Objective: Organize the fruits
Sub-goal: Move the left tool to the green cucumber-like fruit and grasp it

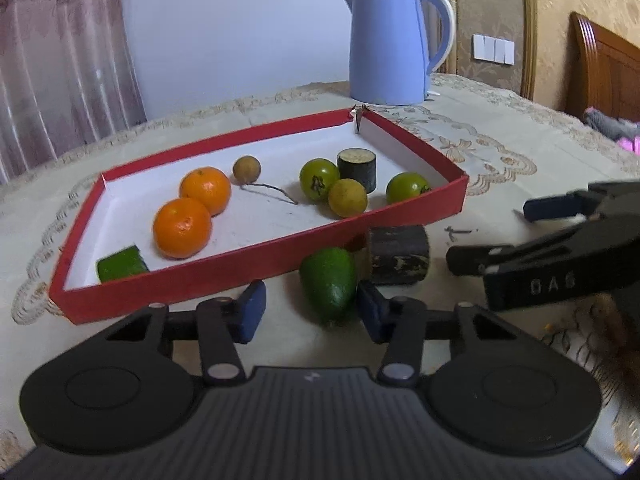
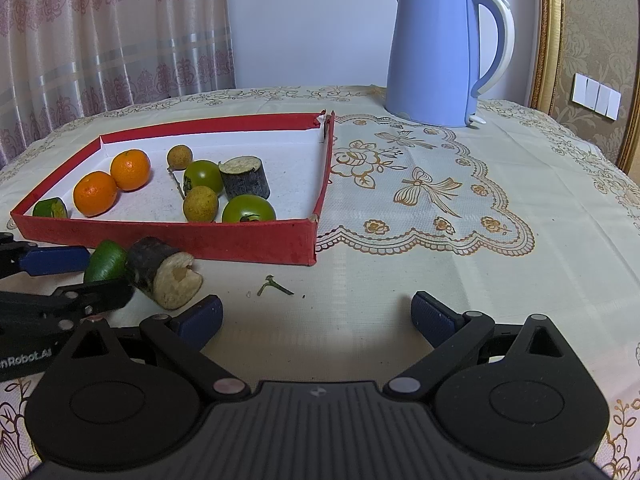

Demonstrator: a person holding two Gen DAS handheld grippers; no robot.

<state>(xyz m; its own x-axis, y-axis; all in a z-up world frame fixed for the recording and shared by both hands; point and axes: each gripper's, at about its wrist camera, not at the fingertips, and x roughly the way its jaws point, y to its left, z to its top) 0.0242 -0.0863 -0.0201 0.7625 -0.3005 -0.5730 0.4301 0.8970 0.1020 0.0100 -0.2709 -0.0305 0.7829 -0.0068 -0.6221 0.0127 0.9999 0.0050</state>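
Note:
A red tray [image 1: 256, 252] [image 2: 208, 240] holds two oranges [image 1: 182, 228] [image 2: 95, 194], green fruits [image 1: 319, 179] [image 2: 249, 208], brown round fruits [image 1: 347, 197] [image 2: 200, 204], a dark cut stalk piece [image 1: 357, 163] [image 2: 245, 178] and a green piece [image 1: 121, 265] [image 2: 50, 208]. On the cloth in front of the tray lie a green fruit piece [image 1: 329, 282] [image 2: 105, 261] and a dark stalk piece [image 1: 398, 254] [image 2: 164, 272]. My left gripper [image 1: 310, 310] [image 2: 76, 276] is open around the green piece. My right gripper [image 2: 316, 316] [image 1: 492, 236] is open and empty, right of the dark piece.
A blue electric kettle [image 1: 390, 42] [image 2: 440, 52] stands at the back of the table. A lace tablecloth [image 2: 460, 208] covers the table. A small green stem scrap [image 2: 272, 284] lies on the cloth near the tray's front corner.

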